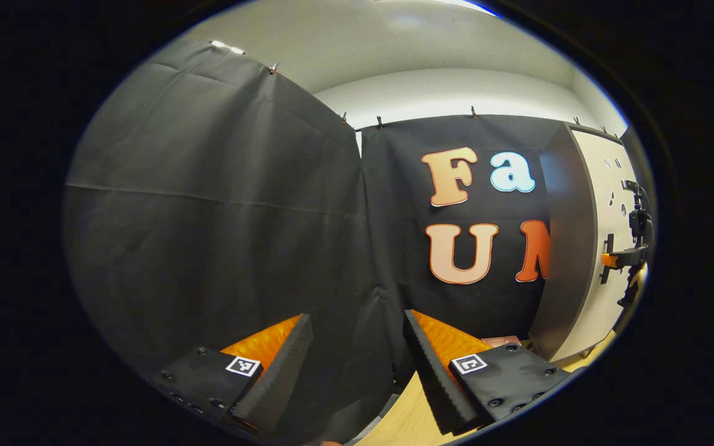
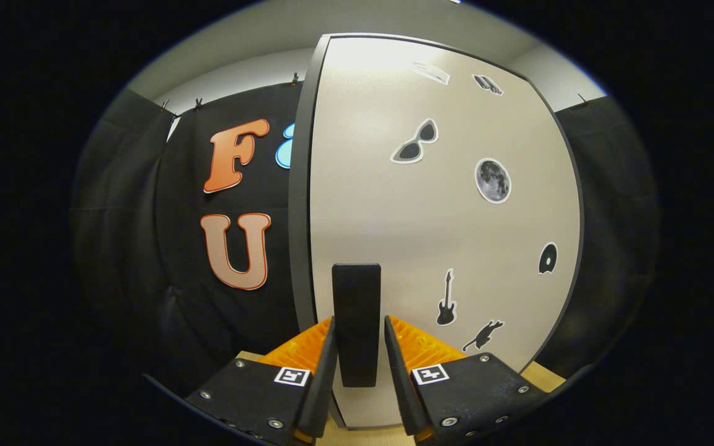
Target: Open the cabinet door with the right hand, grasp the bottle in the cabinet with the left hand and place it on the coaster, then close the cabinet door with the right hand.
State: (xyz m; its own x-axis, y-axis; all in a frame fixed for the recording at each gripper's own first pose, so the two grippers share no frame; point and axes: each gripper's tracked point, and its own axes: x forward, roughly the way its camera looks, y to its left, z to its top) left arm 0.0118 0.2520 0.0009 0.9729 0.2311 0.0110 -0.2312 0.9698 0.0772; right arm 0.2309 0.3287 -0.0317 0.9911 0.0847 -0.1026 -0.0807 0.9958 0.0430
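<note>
Right gripper: seen at the bottom of the right gripper view, its two fingers set on either side of the cabinet handle; the fingers are drawn in close against the handle's sides, and contact on both sides appears to be made
Cabinet handle: a dark upright bar mounted near the left edge of the cabinet door, held between the right gripper's fingers at its lower half
Cabinet door: a pale panel with a dark edge, decorated with stickers (sunglasses, a moon, a guitar, an animal shape, a disc); it is presented face-on in the right gripper view and at a steep angle at the right side of the left gripper view
Left gripper: seen at the bottom of the left gripper view, its fingers held well apart with nothing between them; it is pointed at the black cloth wall, to the left of the cabinet
Right gripper from afar: it is seen small at the far right of the left gripper view, placed at the door's front by the handle
Table: a light wooden surface is seen below the left gripper's fingers
Bottle: its place cannot be told from these views; the cabinet's inside is hidden by the door
Coaster: a small reddish-brown flat piece is seen on the table near the cabinet's base, and whether it is the coaster cannot be told
</note>
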